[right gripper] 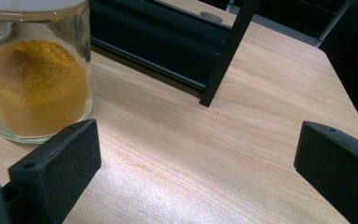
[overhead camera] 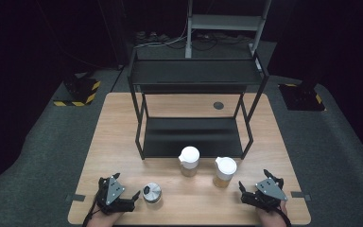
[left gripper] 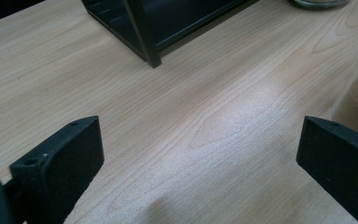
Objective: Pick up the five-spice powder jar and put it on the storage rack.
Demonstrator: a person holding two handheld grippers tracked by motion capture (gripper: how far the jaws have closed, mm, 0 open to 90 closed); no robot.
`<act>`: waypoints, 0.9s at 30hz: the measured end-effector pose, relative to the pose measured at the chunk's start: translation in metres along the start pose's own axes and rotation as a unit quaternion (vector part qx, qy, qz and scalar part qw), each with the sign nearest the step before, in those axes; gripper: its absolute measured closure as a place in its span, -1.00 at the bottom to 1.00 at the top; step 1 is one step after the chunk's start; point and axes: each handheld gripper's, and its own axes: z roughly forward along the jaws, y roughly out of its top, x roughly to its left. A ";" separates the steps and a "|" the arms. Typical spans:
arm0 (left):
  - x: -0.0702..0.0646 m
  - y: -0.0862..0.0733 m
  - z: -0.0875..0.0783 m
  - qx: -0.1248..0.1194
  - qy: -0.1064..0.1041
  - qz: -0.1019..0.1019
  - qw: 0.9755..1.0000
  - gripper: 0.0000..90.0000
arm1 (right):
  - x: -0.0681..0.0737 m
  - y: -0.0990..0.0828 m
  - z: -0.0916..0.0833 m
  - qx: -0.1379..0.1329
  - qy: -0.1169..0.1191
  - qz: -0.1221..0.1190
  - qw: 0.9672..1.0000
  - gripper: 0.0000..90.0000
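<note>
Tin (overhead camera: 152,192): small, round, metal lid; lower left of centre in the high view, on the table, just beside the left tongs, apart from them.
Right jar (overhead camera: 225,171): glass, white lid, yellow powder inside; lower right of centre in the high view, near the right tongs, not touching. In the right gripper view it (right gripper: 33,70) stands upright at upper left, just behind the left-hand jaw.
Left jar (overhead camera: 189,161): glass, white lid, upright; centre of the high view, beside the right jar, just in front of the rack.
Left tongs (overhead camera: 125,197): bottom left of the high view, held in a hand, low over the table. Jaws spread wide, nothing between them; in the left gripper view (left gripper: 200,154) bare wood lies between.
Right tongs (overhead camera: 251,191): bottom right of the high view, held in a hand. Jaws spread wide, pinching nothing; bare wood between them in the right gripper view (right gripper: 198,154).
Rack (overhead camera: 194,75): black, two shelves, upper middle of the high view, on the far half of the table.
Table (overhead camera: 118,137): light wood, dark floor all round.
</note>
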 end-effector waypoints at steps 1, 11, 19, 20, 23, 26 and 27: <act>0.001 -0.001 -0.001 -0.003 -0.002 -0.003 1.000 -0.99 | 0.000 0.000 0.000 -0.001 0.000 0.001 1.000 -1.00; 0.006 0.003 -0.014 -0.020 -0.002 -0.015 1.000 -0.99 | -0.003 -0.001 0.000 -0.002 0.002 0.015 1.000 -1.00; 0.006 0.008 -0.027 -0.034 -0.003 -0.011 0.999 -0.99 | -0.003 -0.001 0.000 -0.003 0.002 0.014 1.000 -1.00; 0.006 0.008 -0.028 -0.035 -0.002 -0.010 0.999 -0.99 | -0.003 -0.001 0.000 -0.003 0.002 0.014 1.000 -1.00; 0.005 0.009 -0.034 -0.045 -0.002 -0.011 0.999 -0.99 | -0.004 -0.001 0.000 -0.002 0.003 0.014 1.000 -1.00; 0.004 0.011 -0.037 -0.049 -0.003 -0.013 0.999 -0.99 | -0.003 -0.001 0.000 -0.002 0.003 0.013 1.000 -1.00; 0.004 0.012 -0.039 -0.049 -0.002 -0.012 0.999 -0.99 | -0.003 -0.001 0.000 -0.002 0.003 0.013 1.000 -1.00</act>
